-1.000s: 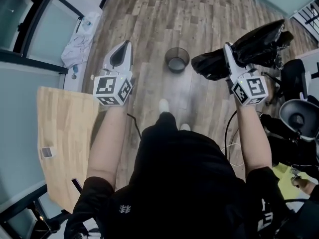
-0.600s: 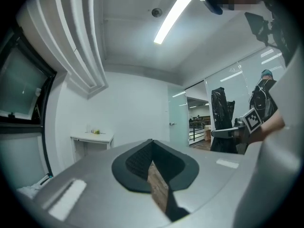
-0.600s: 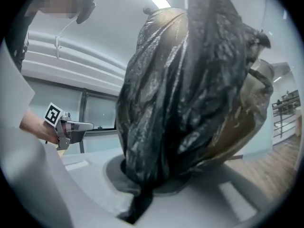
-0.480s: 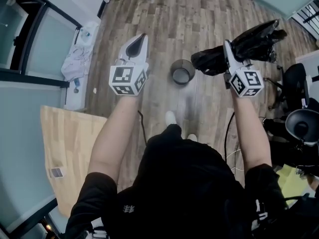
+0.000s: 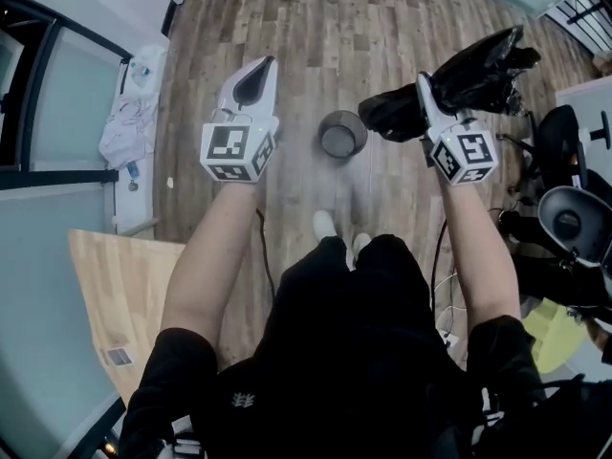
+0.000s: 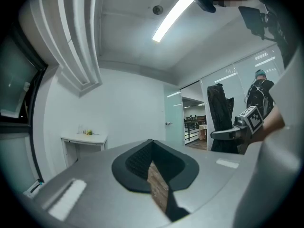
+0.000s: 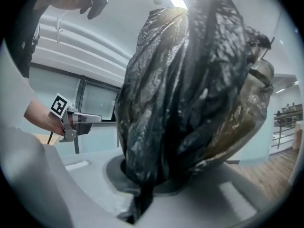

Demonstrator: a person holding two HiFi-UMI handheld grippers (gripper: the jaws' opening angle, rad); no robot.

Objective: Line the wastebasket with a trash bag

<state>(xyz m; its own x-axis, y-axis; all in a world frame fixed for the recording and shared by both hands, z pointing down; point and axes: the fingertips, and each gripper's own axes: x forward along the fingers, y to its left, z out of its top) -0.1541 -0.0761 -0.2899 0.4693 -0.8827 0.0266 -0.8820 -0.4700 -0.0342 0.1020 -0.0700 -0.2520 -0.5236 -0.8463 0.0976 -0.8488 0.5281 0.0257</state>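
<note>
A small dark mesh wastebasket point(image 5: 342, 134) stands on the wood floor just ahead of the person's feet. My right gripper point(image 5: 422, 92) is held up to the right of it, shut on a crumpled black trash bag point(image 5: 475, 70) that bulges out on both sides of the jaws. In the right gripper view the bag point(image 7: 190, 89) fills most of the picture, pinched at the right gripper point(image 7: 141, 194). My left gripper point(image 5: 265, 65) hovers left of the basket, shut and holding nothing. The left gripper point(image 6: 152, 148) shows only floor past its closed pads.
A light wooden table point(image 5: 120, 304) sits at lower left, with white cloth and small items point(image 5: 124, 122) by the glass wall. Dark office chairs point(image 5: 574, 223) and cables crowd the right side. A white side table point(image 6: 85, 139) stands against the far wall.
The person has walked across the floor toward the wastebasket, carrying both grippers along. The left gripper now sits nearer the basket. The bag stays clamped in the right gripper.
</note>
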